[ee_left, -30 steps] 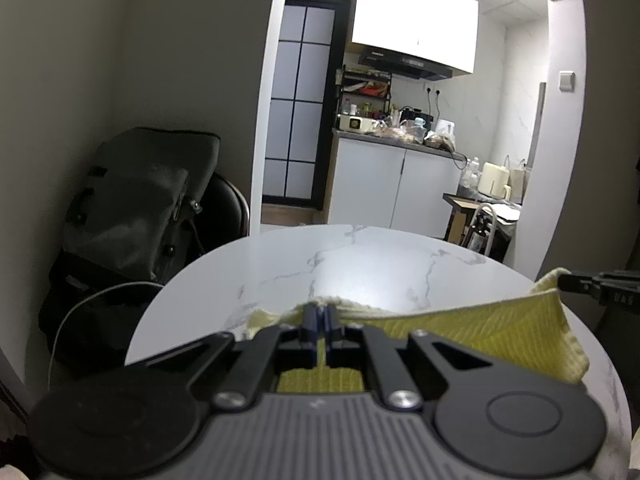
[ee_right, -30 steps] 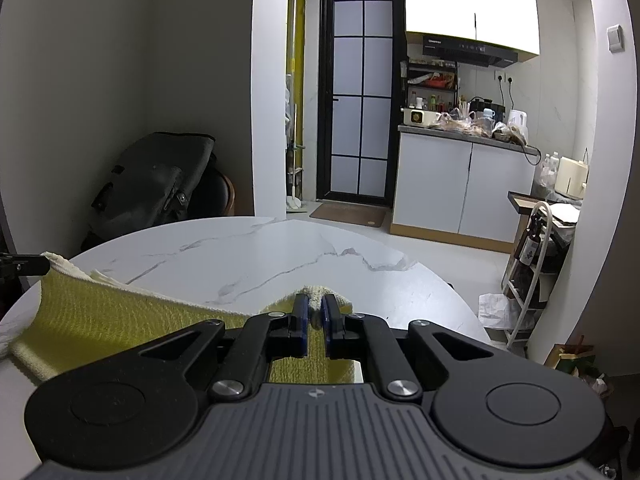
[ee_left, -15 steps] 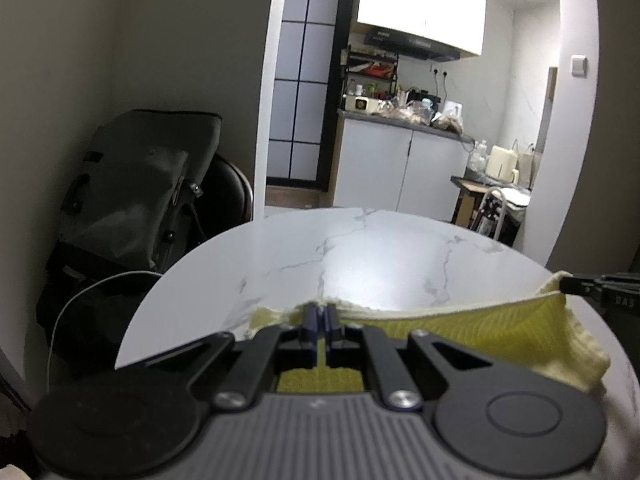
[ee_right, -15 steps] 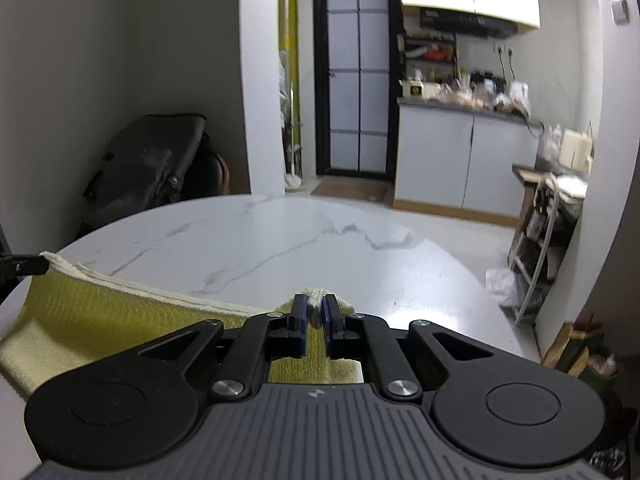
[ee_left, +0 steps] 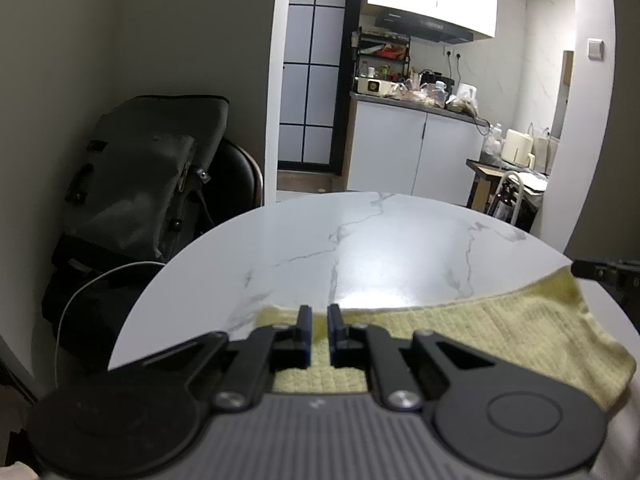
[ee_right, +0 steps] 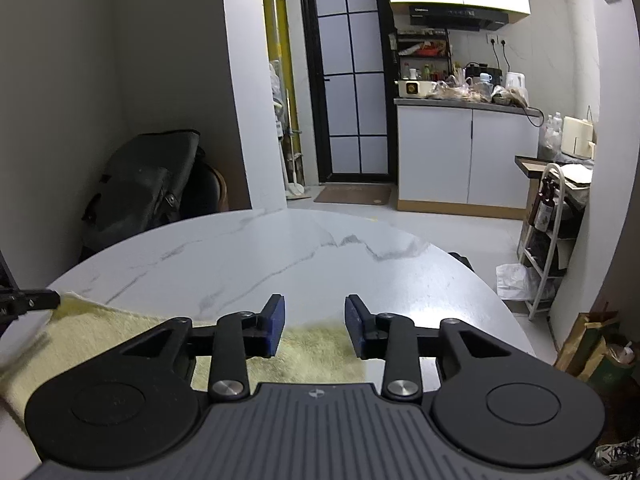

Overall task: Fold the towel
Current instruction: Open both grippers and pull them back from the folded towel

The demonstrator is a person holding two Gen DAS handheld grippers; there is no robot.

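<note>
Left wrist view: left gripper (ee_left: 319, 326) parted by only a narrow gap, nothing pinched between the blue pads, poised over the near edge of the yellow towel (ee_left: 492, 332) lying on the round white marble table (ee_left: 360, 240), with a dark bag (ee_left: 140, 184) on a chair to the left and a kitchen counter (ee_left: 416, 100) beyond. Right wrist view: right gripper (ee_right: 315, 322) spread wide and holding nothing, towel (ee_right: 120, 332) flat on the table (ee_right: 280, 256) beneath and left of the fingers, glass-paned door (ee_right: 348, 80) and white cabinets (ee_right: 464, 156) behind.
</note>
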